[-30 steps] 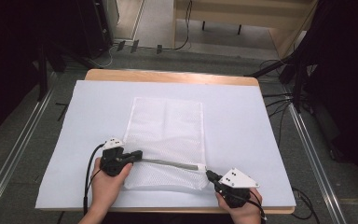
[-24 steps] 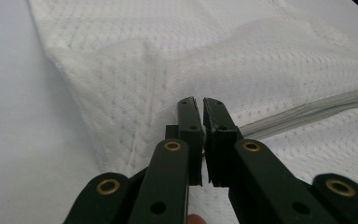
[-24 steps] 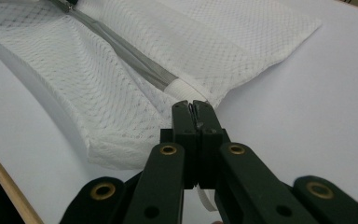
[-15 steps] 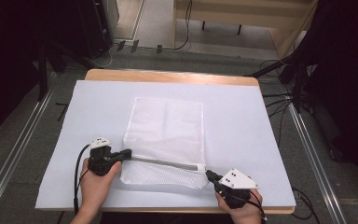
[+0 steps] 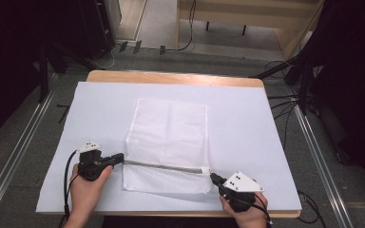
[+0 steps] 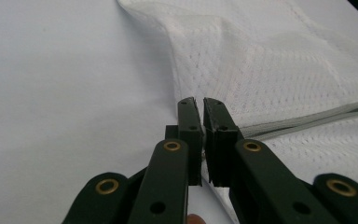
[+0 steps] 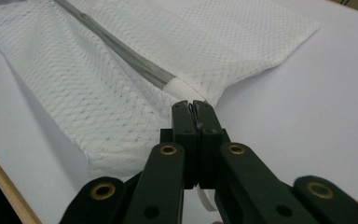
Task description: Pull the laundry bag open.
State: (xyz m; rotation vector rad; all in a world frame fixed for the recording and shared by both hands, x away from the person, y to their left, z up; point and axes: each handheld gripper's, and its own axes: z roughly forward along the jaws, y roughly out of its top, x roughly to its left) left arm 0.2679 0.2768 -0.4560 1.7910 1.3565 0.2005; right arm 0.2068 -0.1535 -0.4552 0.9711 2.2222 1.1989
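Observation:
A white mesh bag lies flat in the middle of the white sheet. A grey zipper runs across its near end. My left gripper sits at the zipper's left end, and in the left gripper view it is shut on the bag's left edge, where the mesh rises in a fold. My right gripper is at the zipper's right end. In the right gripper view it is shut on the white tab that ends the zipper.
The white sheet covers a wooden table whose far edge shows bare. Metal rails run along the floor on both sides. Cables and dark equipment stand beyond the table.
My left gripper has moved leftward from over the bag to its left edge, drawing the zipper line out straight. The right gripper has stayed at the zipper's right end.

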